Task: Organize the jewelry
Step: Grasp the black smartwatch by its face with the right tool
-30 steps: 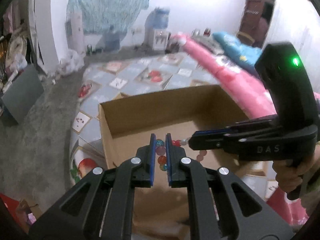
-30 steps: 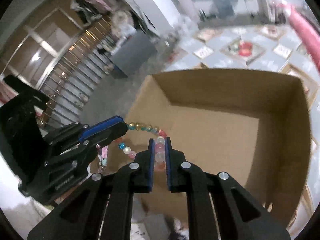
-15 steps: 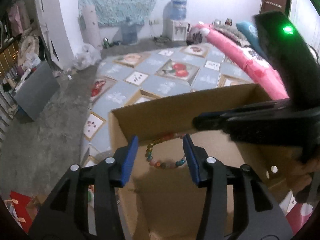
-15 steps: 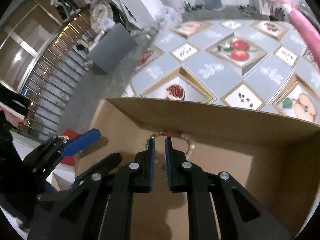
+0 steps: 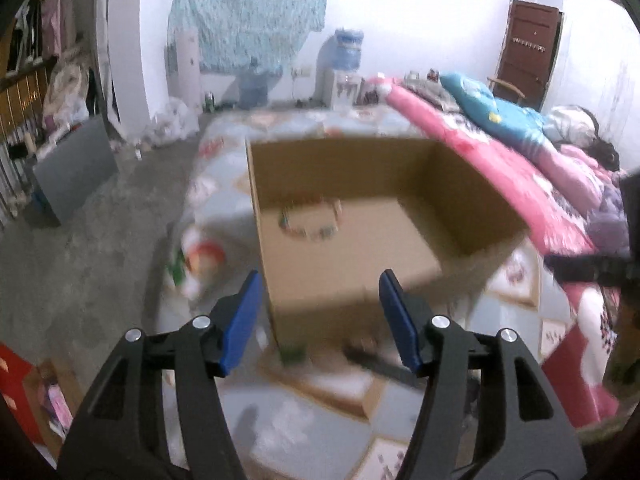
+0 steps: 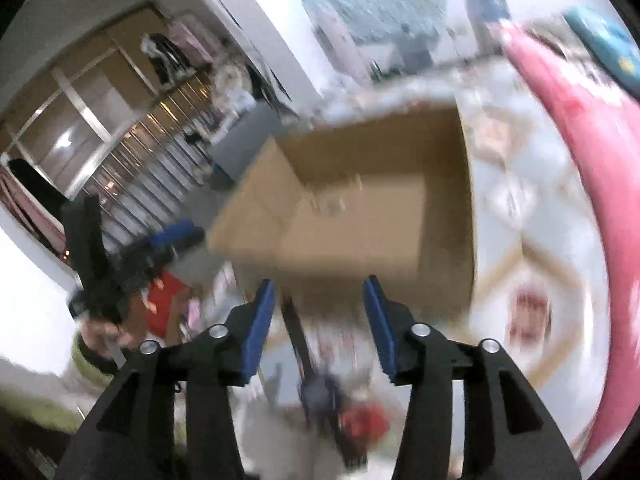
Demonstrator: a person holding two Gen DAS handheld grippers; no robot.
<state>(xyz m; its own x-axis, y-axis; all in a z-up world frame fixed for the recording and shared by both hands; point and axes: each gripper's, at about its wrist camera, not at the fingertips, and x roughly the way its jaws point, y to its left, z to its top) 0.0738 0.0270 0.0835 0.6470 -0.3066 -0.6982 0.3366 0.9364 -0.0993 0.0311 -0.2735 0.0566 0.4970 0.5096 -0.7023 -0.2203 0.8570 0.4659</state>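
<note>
The beaded bracelet [image 5: 311,220] is lying in a loose ring on the floor of the cardboard box [image 5: 460,184], toward the far left corner, touching neither of your tools. In the right wrist view it is showing only as a faint smear on the box floor [image 6: 328,202], too blurred to read bead by bead. So, as far as these views are telling, this one piece is already sitting where it belongs, and that part of the job is looking done.

The box is resting on the tiled, fruit-patterned mat [image 5: 304,420], with the pink bedding [image 5: 512,184] running along its right side.

You are holding the left gripper [image 5: 320,316] on the near side of the box, above the mat, its blue fingers [image 5: 242,316] spread wide and carrying nothing. Your right gripper [image 6: 320,320] is standing likewise short of the box, fingers [image 6: 380,320] parted and empty. Both views are smeared, so you are probably moving both tools.

What is left is harder to judge. Some small, dark and reddish shapes are lying on the mat below the right gripper [image 6: 352,416], but they are too blurred for you to call them jewelry. If they are, they are probably your next pickup; otherwise nothing more is showing to sort.
</note>
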